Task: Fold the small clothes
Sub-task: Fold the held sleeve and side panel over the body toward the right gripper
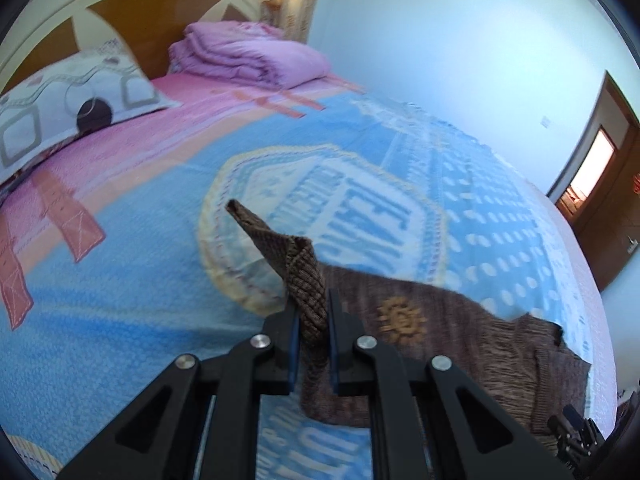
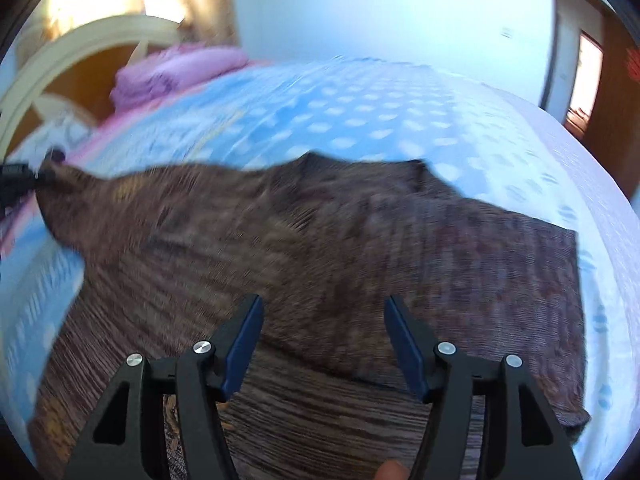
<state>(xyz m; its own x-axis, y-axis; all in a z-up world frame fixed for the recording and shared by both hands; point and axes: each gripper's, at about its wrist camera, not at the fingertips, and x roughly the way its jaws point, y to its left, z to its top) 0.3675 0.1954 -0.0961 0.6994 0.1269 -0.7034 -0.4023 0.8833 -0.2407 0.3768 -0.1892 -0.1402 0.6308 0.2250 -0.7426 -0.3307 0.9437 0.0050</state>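
Observation:
A small brown knitted sweater (image 2: 320,240) lies spread on the blue patterned bedspread (image 1: 120,320). In the left wrist view my left gripper (image 1: 312,320) is shut on a ribbed sleeve end of the sweater (image 1: 308,280), which stands up between the blue pads; a yellow sun motif (image 1: 400,316) shows on the body to the right. In the right wrist view my right gripper (image 2: 322,312) hovers open over the sweater's body, nothing between its pads. The left gripper (image 2: 16,176) appears at the far left edge, holding the lifted sleeve.
A patterned pillow (image 1: 72,108) and a folded purple quilt (image 1: 248,52) lie by the wooden headboard (image 1: 132,12). A white wall and a brown doorway (image 1: 592,168) stand beyond the bed's right side. A fingertip (image 2: 394,470) shows at the bottom edge.

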